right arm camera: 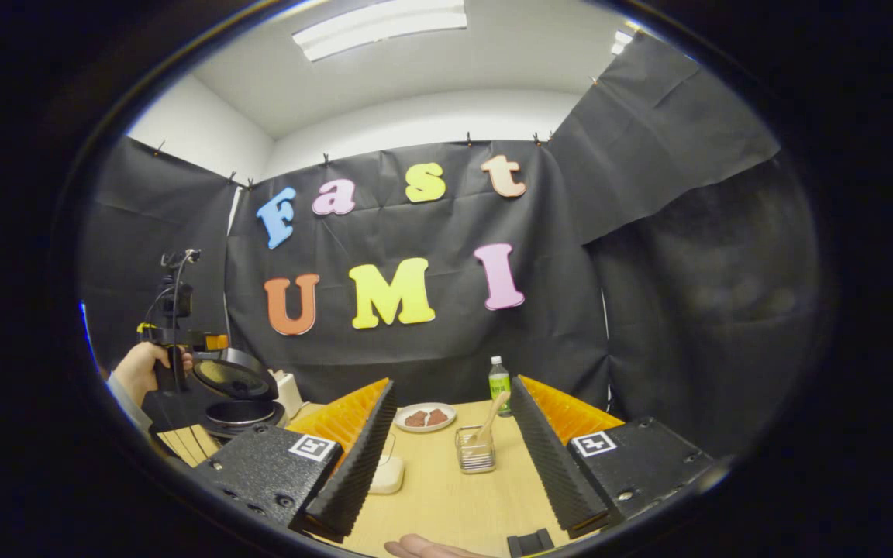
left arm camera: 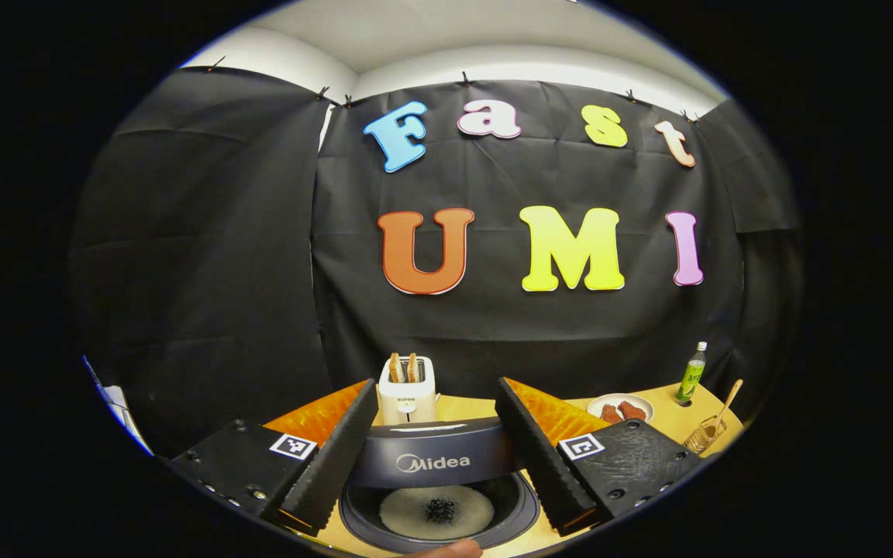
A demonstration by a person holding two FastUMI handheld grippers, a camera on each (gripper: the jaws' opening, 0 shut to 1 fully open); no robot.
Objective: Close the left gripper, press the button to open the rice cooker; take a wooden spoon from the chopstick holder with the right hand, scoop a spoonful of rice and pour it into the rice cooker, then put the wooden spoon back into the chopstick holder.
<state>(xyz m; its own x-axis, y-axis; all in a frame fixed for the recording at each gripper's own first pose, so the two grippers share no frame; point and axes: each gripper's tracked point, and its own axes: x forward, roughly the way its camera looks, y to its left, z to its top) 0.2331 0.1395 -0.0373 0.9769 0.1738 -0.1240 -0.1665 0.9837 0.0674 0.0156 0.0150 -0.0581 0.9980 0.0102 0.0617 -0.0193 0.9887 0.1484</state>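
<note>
The rice cooker (left arm camera: 435,511) stands open right below my left gripper (left arm camera: 437,385), its lid (left arm camera: 431,459) raised between the two fingers. The left gripper is open with nothing held. The right gripper view shows the same cooker (right arm camera: 236,397) at the far left, with a hand (right arm camera: 139,370) holding the left gripper (right arm camera: 175,341) above it. The wire chopstick holder (right arm camera: 476,451) stands on the wooden table (right arm camera: 446,504), the wooden spoon (right arm camera: 491,417) leaning in it. My right gripper (right arm camera: 453,384) is open and well short of the holder. The holder (left arm camera: 701,437) and spoon (left arm camera: 728,403) are far right of the left gripper.
A white toaster (left arm camera: 408,390) with two slices stands behind the cooker. A plate of brown food (right arm camera: 425,417) and a green bottle (right arm camera: 499,382) sit near the back wall. A white container (right arm camera: 387,474) lies partly hidden behind my right gripper's left finger.
</note>
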